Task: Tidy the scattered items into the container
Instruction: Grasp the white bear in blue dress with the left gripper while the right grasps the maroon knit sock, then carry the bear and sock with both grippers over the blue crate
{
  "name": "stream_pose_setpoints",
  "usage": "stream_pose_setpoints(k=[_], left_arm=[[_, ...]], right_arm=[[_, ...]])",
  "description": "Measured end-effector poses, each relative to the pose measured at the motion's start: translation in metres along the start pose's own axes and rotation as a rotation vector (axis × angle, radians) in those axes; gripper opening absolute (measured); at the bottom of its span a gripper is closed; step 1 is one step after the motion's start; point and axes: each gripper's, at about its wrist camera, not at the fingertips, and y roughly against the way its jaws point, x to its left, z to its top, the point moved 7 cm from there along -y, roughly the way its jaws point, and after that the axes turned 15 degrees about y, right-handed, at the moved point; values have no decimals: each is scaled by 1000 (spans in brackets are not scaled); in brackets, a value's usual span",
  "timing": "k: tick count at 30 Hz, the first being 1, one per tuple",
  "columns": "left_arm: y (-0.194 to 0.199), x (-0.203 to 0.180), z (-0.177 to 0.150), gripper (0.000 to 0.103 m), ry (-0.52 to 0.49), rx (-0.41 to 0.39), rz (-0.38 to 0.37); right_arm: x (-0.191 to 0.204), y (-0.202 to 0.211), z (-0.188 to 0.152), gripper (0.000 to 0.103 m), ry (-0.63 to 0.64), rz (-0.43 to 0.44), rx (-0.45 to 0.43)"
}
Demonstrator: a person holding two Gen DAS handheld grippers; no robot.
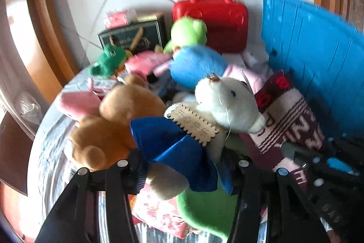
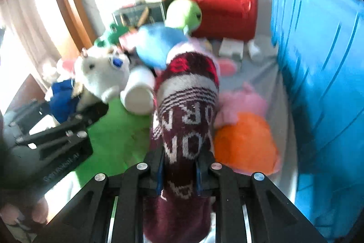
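Note:
My left gripper [image 1: 182, 165] is shut on a white plush bear [image 1: 225, 101] in a blue dress, held up over the pile; the bear also shows in the right wrist view [image 2: 100, 74]. My right gripper [image 2: 179, 174] is shut on a maroon knitted sock [image 2: 186, 106] with white letters and red patches, also seen in the left wrist view [image 1: 289, 115]. The blue plastic container [image 1: 314, 49] stands at the right in both views [image 2: 323, 83]. A brown bear [image 1: 113, 124] lies left of the white bear.
A red toy handbag [image 1: 211, 19] and a dark box [image 1: 134, 35] stand at the back. A green-headed blue plush [image 1: 193, 54], a green frog [image 1: 109, 58], pink plushes [image 1: 75, 104], an orange plush [image 2: 245, 142] and a green plush [image 2: 118, 129] lie scattered on the grey cloth [image 2: 261, 65].

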Motion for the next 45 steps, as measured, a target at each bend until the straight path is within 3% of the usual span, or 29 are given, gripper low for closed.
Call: stream_pose_setpoints(k=[9, 15, 21, 27, 33, 35, 39, 45], left_arm=[[56, 5, 33, 50, 36, -86, -31], [89, -5, 54, 50, 56, -141, -102], [116, -38, 68, 50, 36, -196, -193], [141, -108, 82, 50, -14, -234, -262], [168, -215, 100, 50, -33, -247, -329], [168, -260, 110, 50, -30, -228, -338], [146, -345, 124, 50, -33, -100, -348], [52, -441, 113, 50, -82, 166, -191]], right_arm=[[10, 74, 69, 20, 65, -66, -173], [22, 126, 90, 20, 96, -128, -247], [4, 173, 98, 20, 87, -236, -297], [-54, 238, 99, 20, 51, -344, -377], [-158, 295, 87, 20, 33, -424, -403], [-195, 305, 83, 20, 36, -436, -398], [-272, 310, 76, 20, 54, -441, -355], [-370, 255, 60, 20, 64, -391, -181]])
